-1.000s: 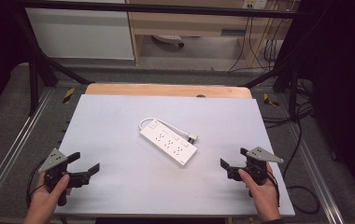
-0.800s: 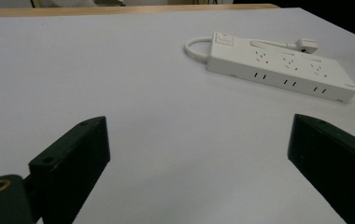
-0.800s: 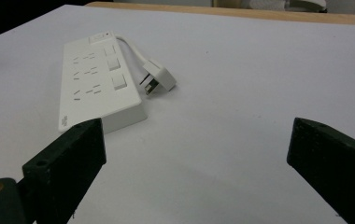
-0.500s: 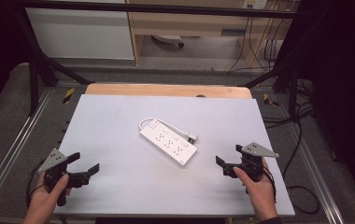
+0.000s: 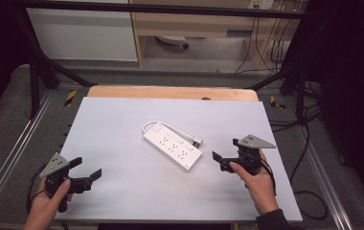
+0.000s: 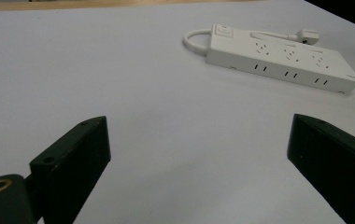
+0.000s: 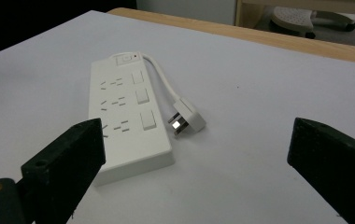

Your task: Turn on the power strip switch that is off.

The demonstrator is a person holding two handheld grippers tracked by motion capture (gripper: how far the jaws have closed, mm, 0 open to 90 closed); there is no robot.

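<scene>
A white power strip (image 5: pixel 173 145) lies flat at the middle of the white table (image 5: pixel 118 120), its short cable looped round to a plug (image 5: pixel 197 142) resting beside it. My right gripper (image 5: pixel 225 149) is open just right of the strip, touching nothing. In the right gripper view the strip (image 7: pixel 124 116) and plug (image 7: pixel 185 119) lie close ahead between the wide-apart jaws. My left gripper (image 5: pixel 86 167) is open near the front left corner, well away from the strip (image 6: pixel 283 58), which lies far off to the right with its plug (image 6: pixel 306 34) behind it.
A wooden strip (image 5: pixel 170 92) runs along the table's far edge. Metal rails (image 5: pixel 7 158) flank the table. Behind it stand a cabinet (image 5: pixel 82 33), a shelf and cables on the floor (image 5: pixel 309 139).
My right gripper has moved left and forward, closer to the power strip. The left gripper and the strip have stayed put.
</scene>
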